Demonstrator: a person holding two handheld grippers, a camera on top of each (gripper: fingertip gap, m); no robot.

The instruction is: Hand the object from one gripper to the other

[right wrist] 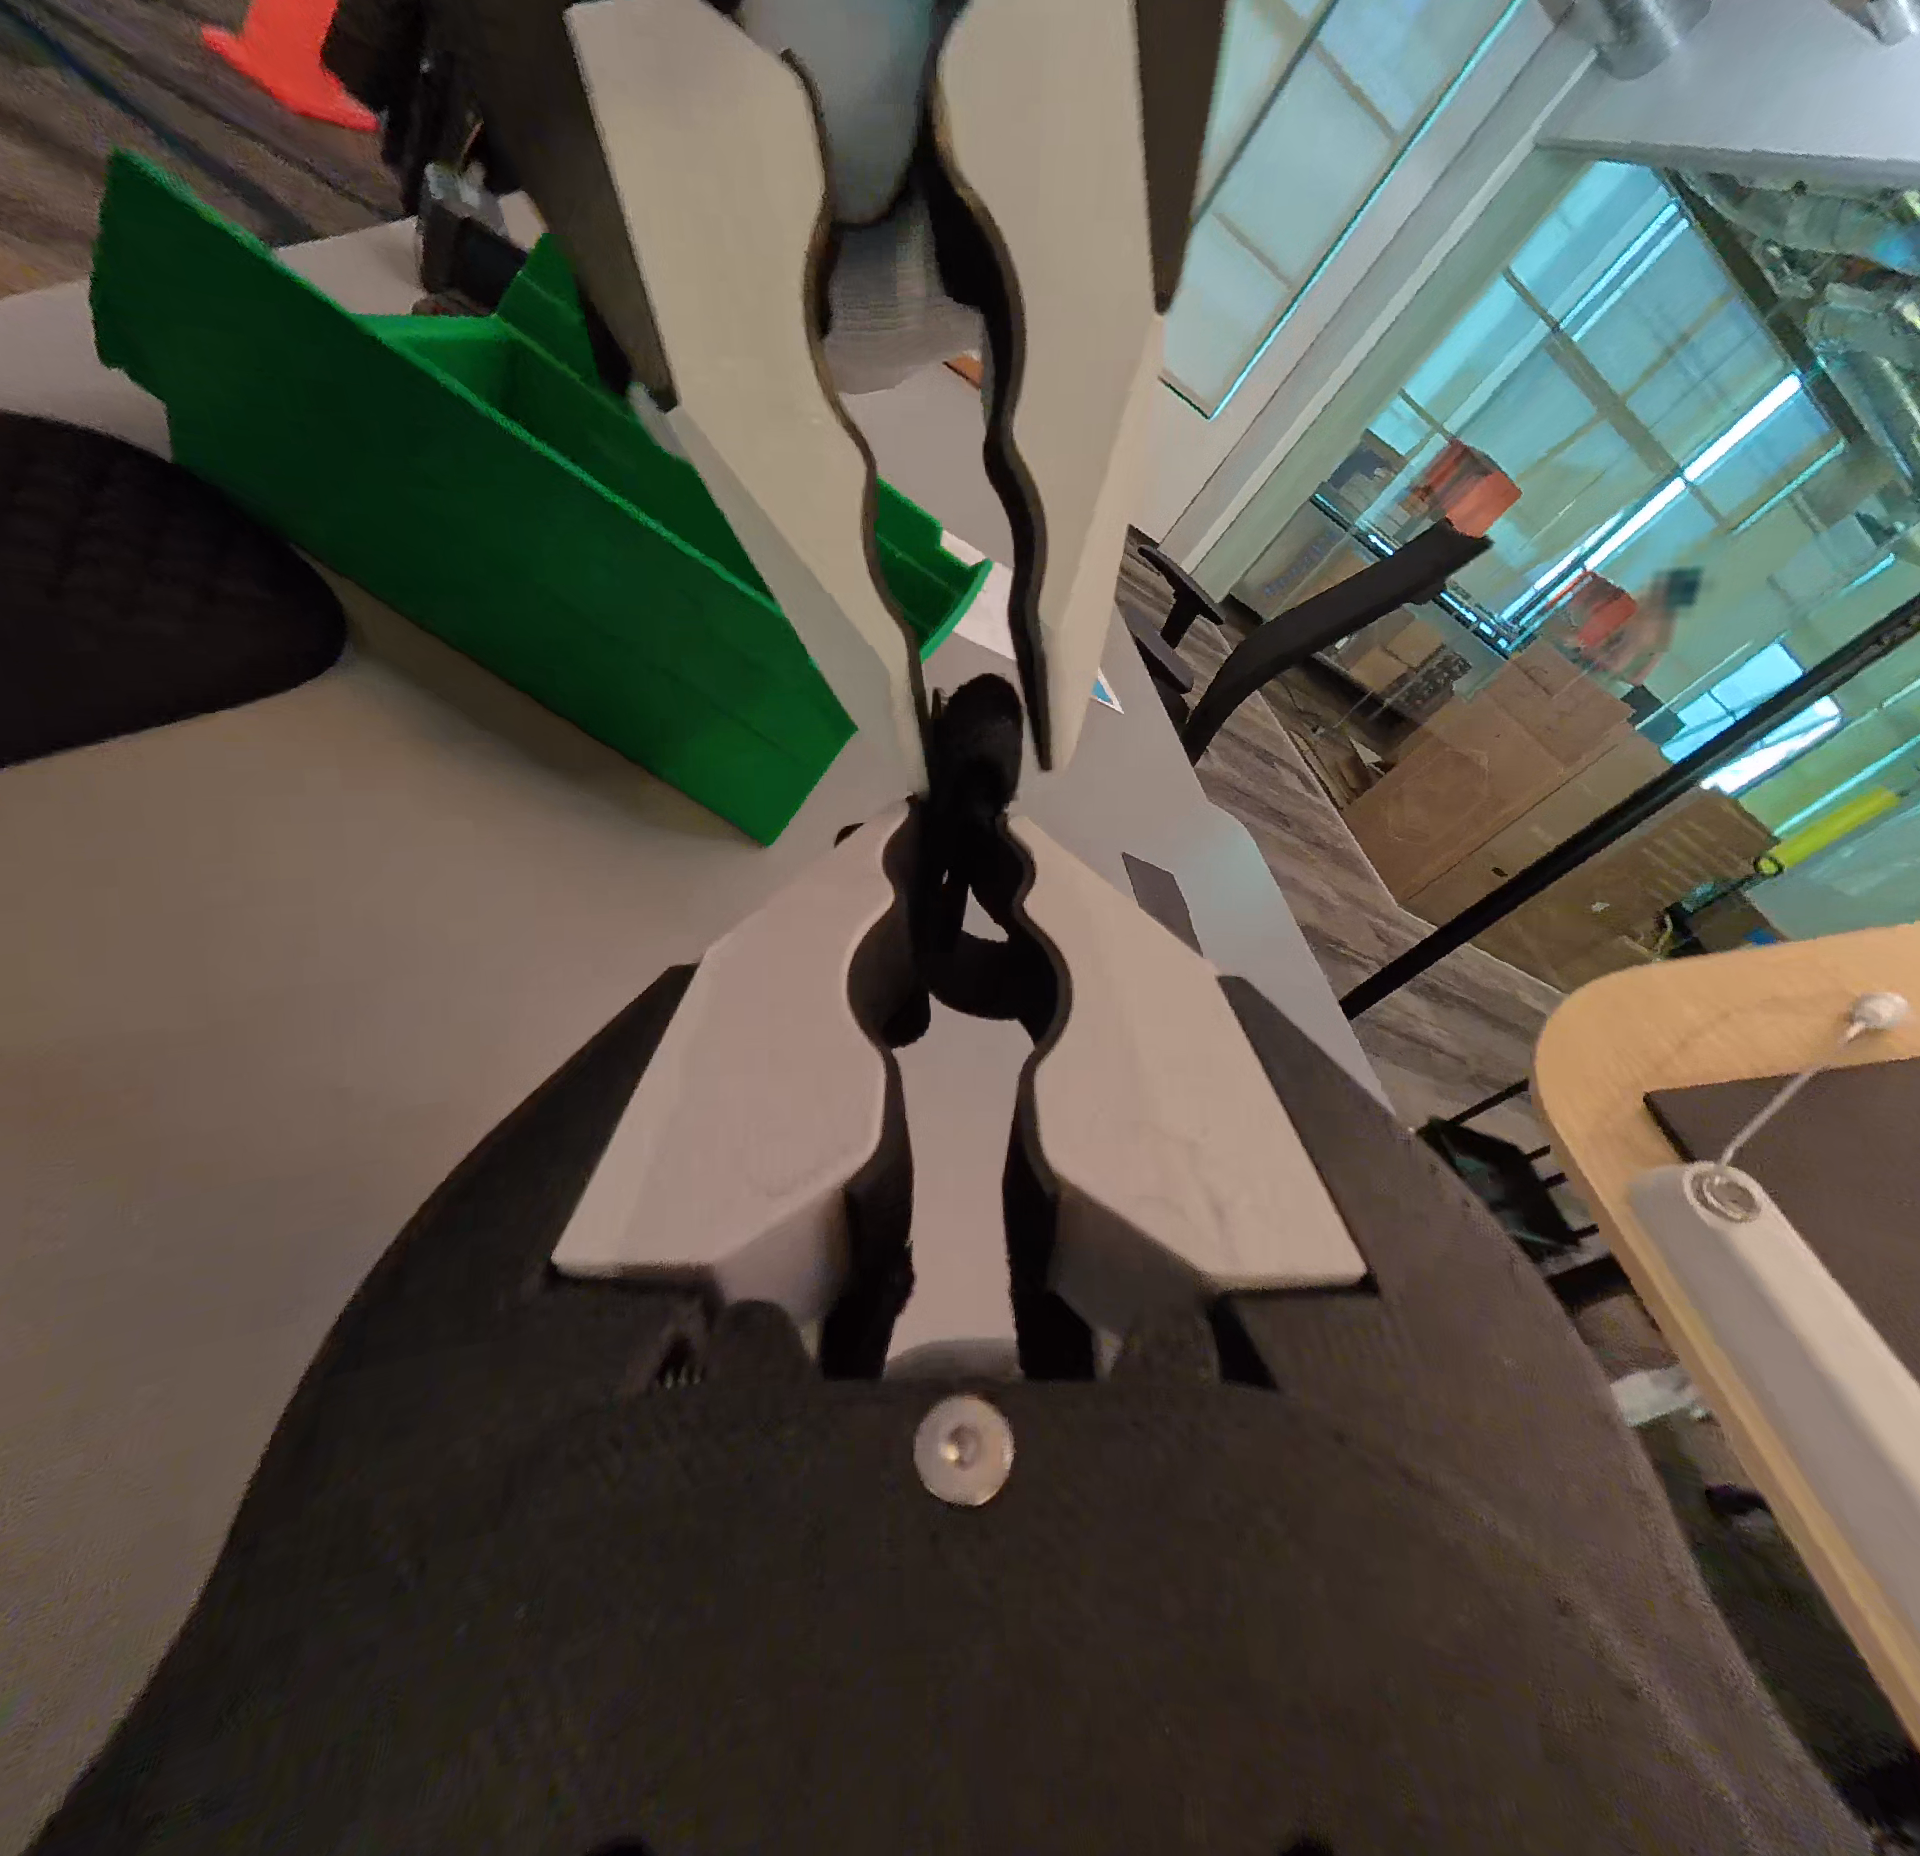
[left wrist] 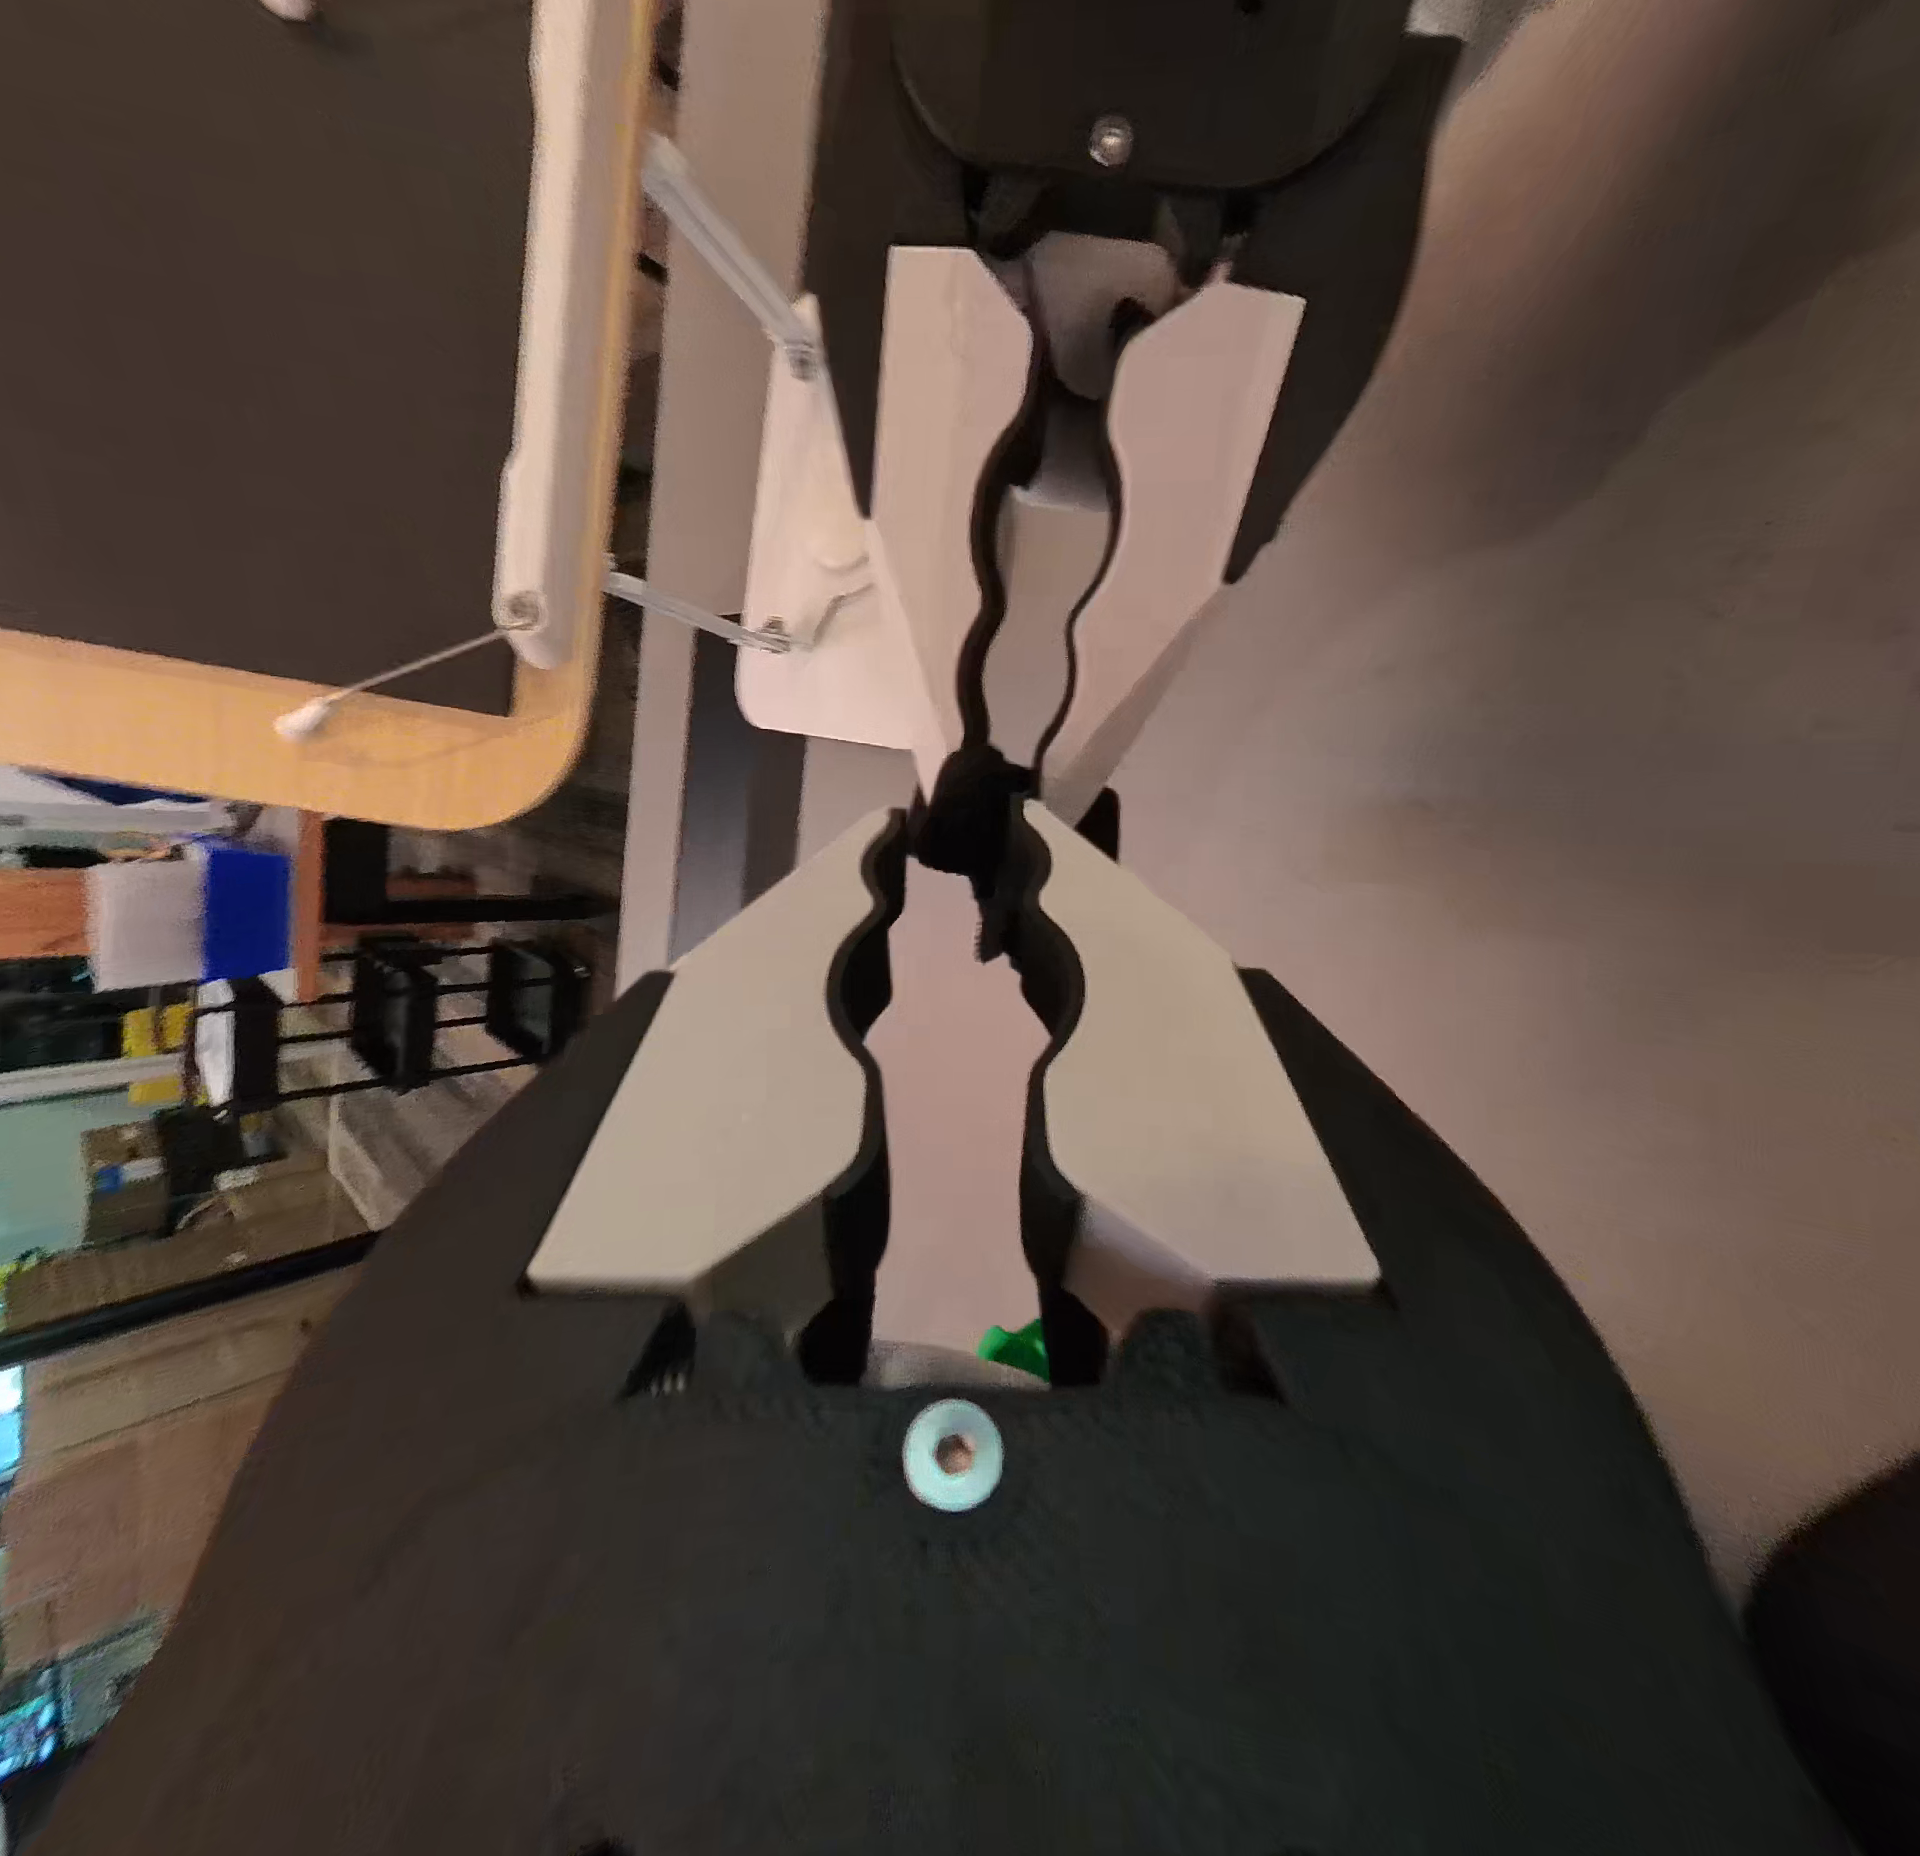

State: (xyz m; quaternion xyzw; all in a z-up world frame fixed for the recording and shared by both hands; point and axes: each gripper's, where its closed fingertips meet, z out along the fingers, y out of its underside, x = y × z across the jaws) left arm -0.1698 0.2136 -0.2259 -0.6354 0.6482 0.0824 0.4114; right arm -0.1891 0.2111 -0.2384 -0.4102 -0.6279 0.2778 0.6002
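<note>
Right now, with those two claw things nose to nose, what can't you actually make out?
- Black object: both views, its shape is hidden by the fingertips around it.
- Which grip truly holds it: left gripper and right gripper both close around it.
- Green bin: right wrist view, contents hidden by its wall.
- Shelves: left wrist view, blurred.

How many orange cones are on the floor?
1. One orange cone stands on the carpet at the top left of the right wrist view, behind the green bin. More could be hidden behind the grippers; the left wrist view shows none.
</note>
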